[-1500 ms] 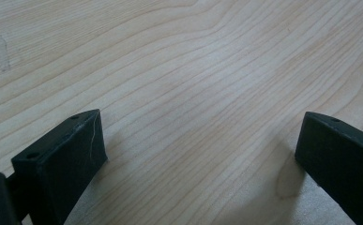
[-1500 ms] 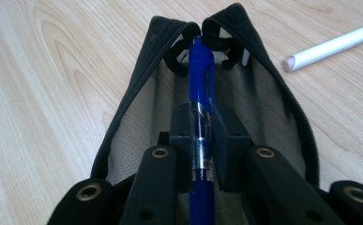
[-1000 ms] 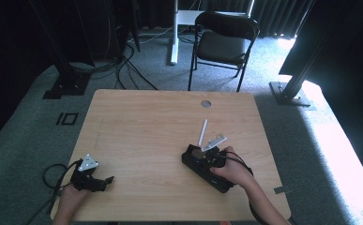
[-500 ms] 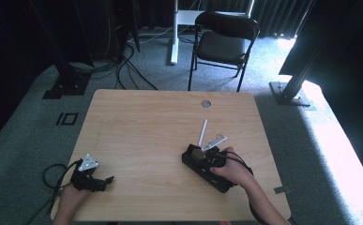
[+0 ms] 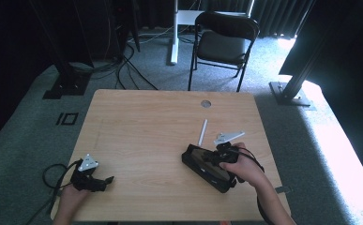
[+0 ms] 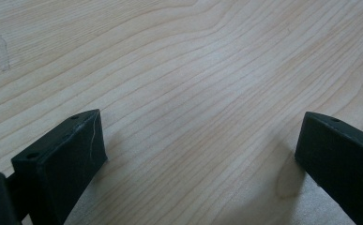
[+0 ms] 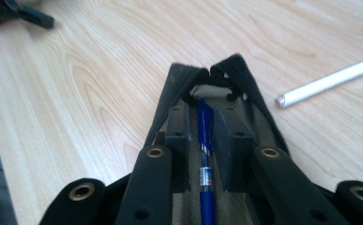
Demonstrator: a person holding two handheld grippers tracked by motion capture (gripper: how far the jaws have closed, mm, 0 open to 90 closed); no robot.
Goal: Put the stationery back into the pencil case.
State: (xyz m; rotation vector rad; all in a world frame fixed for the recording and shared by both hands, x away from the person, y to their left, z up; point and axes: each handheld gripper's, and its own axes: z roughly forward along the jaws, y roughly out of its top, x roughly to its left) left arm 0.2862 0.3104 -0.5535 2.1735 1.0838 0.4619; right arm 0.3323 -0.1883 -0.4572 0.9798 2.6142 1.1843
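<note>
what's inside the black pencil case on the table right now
A blue pen lies inside the open pencil case, with the right gripper closed on it. The gripper covers the rest of the case's inside.

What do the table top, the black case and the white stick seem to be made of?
Table top: light wood or wood-look laminate, matte, with visible grain lines.
Black case: probably fabric, soft and matte, with a zipper along its open edge.
White stick: perhaps plastic, smooth and slightly glossy; its material is not certain.
</note>
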